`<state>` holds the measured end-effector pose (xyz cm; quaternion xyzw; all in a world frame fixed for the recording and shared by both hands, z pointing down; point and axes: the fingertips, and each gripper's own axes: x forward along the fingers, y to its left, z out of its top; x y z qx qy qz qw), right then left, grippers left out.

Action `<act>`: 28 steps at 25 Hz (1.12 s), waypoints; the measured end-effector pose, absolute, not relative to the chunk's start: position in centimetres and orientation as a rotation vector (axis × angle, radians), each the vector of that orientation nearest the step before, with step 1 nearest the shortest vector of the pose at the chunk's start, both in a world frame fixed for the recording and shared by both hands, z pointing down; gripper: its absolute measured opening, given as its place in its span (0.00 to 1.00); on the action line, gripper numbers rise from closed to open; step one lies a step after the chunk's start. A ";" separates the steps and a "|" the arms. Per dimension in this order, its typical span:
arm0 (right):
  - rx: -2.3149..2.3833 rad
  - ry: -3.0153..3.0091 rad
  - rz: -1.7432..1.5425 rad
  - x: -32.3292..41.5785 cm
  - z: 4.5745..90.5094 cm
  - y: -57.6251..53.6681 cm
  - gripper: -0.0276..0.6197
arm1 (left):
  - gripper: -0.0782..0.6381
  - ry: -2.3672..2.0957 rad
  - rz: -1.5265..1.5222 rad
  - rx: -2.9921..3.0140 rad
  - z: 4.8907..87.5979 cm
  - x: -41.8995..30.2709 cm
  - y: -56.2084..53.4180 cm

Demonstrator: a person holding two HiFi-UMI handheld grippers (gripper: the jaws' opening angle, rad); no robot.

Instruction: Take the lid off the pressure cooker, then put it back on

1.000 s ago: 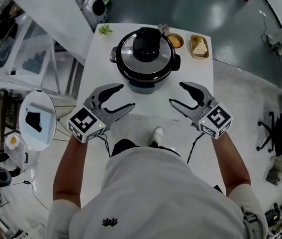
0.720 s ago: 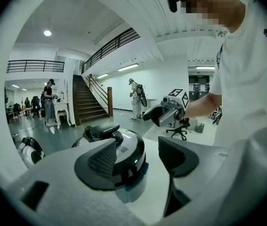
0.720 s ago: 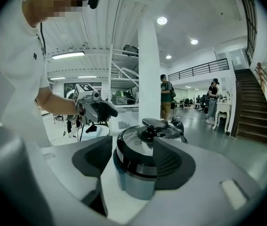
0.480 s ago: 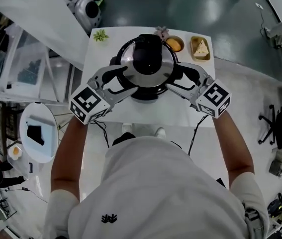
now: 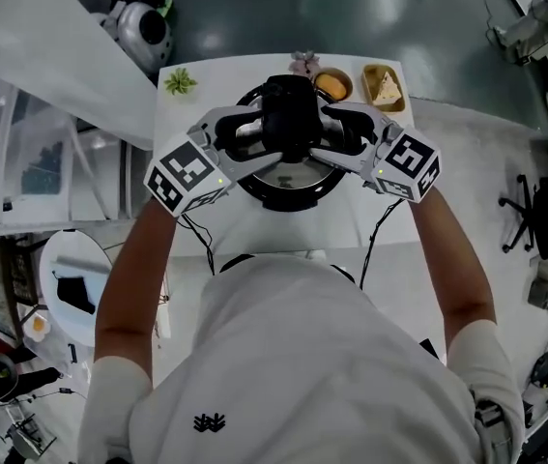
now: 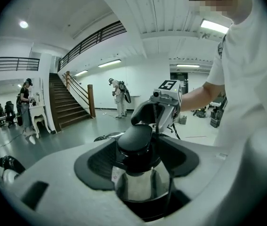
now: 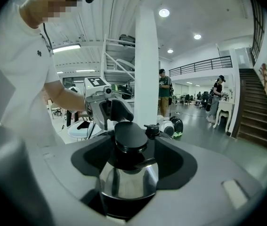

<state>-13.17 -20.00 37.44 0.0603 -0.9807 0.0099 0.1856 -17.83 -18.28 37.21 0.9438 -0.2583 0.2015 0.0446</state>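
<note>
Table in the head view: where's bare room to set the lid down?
Bare: the near strip of table, between the pressure cooker and the front edge. Crowded: the far edge, with plant, bowl and tray.

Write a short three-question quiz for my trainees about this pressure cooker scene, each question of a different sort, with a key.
1. True or false: the lid sits on the pressure cooker.
2. What stands between the open jaws of the left gripper?
A. the lid's black knob
B. a dish of food
C. nothing at all
3. Fill in: seen from the head view, the small green plant stands at the far ____ corner of the table.

Key: 1 true; 2 A; 3 left.
</note>
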 end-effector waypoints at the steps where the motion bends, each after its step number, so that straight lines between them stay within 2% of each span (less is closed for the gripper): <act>1: 0.156 -2.762 0.034 -13.4 37.5 -20.1 0.51 | 0.51 -0.765 0.621 2.890 37.4 -17.7 -18.5; 12: -0.008 -2.678 0.016 -15.7 38.9 -19.9 0.51 | 0.51 -0.564 0.739 2.926 39.2 -15.8 -19.7; 28: -0.054 -2.674 -0.007 -15.6 39.0 -19.7 0.49 | 0.49 -0.588 0.772 2.933 39.4 -15.6 -19.7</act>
